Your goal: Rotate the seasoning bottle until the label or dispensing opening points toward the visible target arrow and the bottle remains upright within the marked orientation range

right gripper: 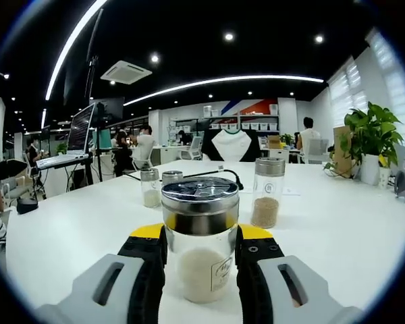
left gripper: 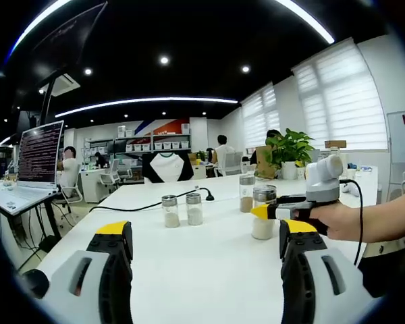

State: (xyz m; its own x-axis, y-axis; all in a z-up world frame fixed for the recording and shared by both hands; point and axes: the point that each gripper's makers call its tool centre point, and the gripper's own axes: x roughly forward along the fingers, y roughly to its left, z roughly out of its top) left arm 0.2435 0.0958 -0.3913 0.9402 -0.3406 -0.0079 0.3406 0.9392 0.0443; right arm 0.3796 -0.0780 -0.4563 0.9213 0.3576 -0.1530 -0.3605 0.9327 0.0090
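A glass seasoning bottle [right gripper: 200, 250] with a metal lid and pale grains stands upright on the white table [right gripper: 337, 236], a small label facing the camera. My right gripper [right gripper: 200, 233] is shut on it, its yellow-tipped jaws pressed against both sides of the glass. In the left gripper view the same bottle [left gripper: 262, 214] sits at the right, with the right gripper [left gripper: 278, 211] around it and a person's hand [left gripper: 334, 221] holding that tool. My left gripper [left gripper: 204, 227] hovers low over the table, open and holding nothing, well short of the bottle.
A taller jar of brown seasoning [right gripper: 265, 192] stands behind to the right. Two small shakers [right gripper: 150, 187] [right gripper: 172, 177] stand back left, also in the left gripper view [left gripper: 169, 210] [left gripper: 194, 208]. A black cable [left gripper: 142, 206] crosses the table. A potted plant [right gripper: 371, 138] is at the right.
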